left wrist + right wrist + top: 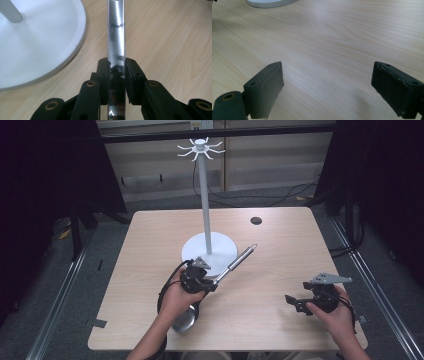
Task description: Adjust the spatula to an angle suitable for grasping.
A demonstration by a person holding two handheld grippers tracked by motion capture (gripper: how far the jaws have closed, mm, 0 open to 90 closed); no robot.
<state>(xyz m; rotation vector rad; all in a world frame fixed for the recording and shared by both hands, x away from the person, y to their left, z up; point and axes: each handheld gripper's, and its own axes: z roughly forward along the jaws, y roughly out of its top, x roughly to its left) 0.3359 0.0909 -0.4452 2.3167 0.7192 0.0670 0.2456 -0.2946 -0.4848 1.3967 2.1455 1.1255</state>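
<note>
The ladle [227,268] is shiny steel, with a long straight handle pointing toward 1 o'clock over the edge of the white stand [208,251] and its bowl near the counter's [280,240] front edge. The left claw [212,282] is clamped narrow on the handle, pads pressing both sides. The right claw [296,303] stands wide, holding nothing, low over bare counter at 4 o'clock.

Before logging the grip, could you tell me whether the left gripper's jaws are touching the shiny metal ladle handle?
Touching: in the left gripper view, both jaws press the shiny metal ladle handle.
</note>
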